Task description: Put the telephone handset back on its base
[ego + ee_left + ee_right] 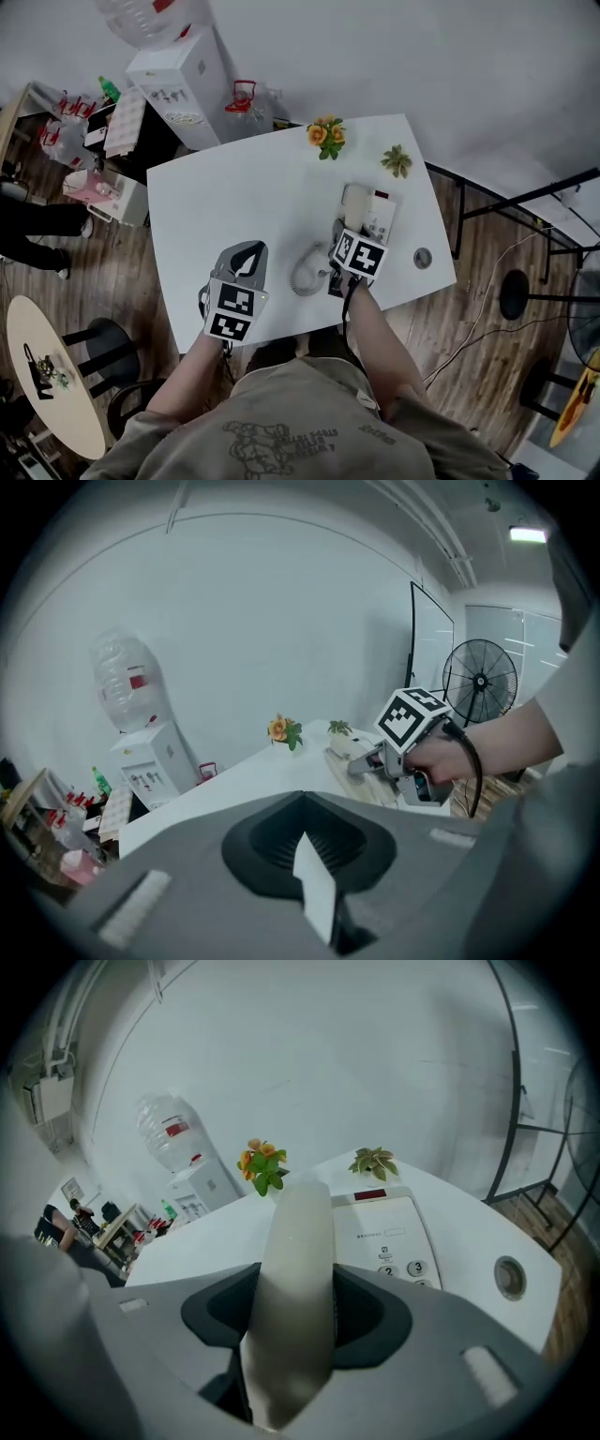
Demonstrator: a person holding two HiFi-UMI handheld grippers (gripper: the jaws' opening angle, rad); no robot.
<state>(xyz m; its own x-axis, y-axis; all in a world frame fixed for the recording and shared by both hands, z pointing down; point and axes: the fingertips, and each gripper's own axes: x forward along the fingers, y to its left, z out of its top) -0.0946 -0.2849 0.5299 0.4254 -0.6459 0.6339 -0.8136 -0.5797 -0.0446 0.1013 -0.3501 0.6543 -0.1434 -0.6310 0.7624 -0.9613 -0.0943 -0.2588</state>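
Above its base: handset held, not yet seated
The handset (300,1232) was clamped in the right tool (298,1283), near the base (398,1237) on the desk (244,187); lowering and release looked left to do. The left tool (246,249) was closed and empty.

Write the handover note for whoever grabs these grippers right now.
Left claw: shut, tips together, holding nothing of the job, above the near part of the white table.
Right claw: shut on the telephone handset, held at the near side of the telephone base, left of its keypad.
Coiled cord: on the table, left of the base.
Done: handset gripped.
Left: lower it onto the base, then release.
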